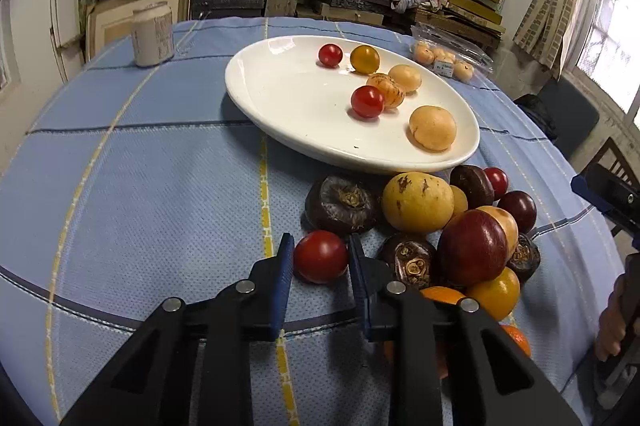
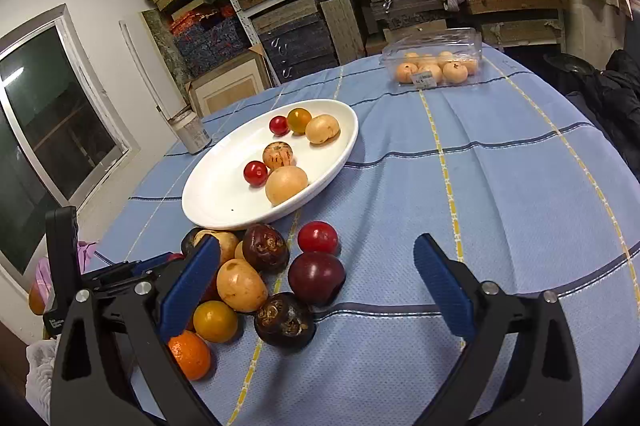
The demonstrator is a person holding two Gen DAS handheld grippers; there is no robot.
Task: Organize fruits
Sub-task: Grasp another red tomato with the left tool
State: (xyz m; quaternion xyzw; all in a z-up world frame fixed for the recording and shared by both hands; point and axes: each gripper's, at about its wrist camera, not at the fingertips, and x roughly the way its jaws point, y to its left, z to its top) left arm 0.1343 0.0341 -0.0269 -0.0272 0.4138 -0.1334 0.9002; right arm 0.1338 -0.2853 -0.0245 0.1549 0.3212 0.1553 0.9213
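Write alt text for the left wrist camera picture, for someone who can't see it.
The left gripper is shut on a red tomato beside a pile of mixed fruit on a blue checked tablecloth. Behind it, a white plate holds six small fruits.

I see a glossy white ceramic plate (image 1: 280, 113) on matt woven tablecloth (image 1: 160, 185); the cherry tomato (image 1: 321, 256) skin looks smooth, shiny.
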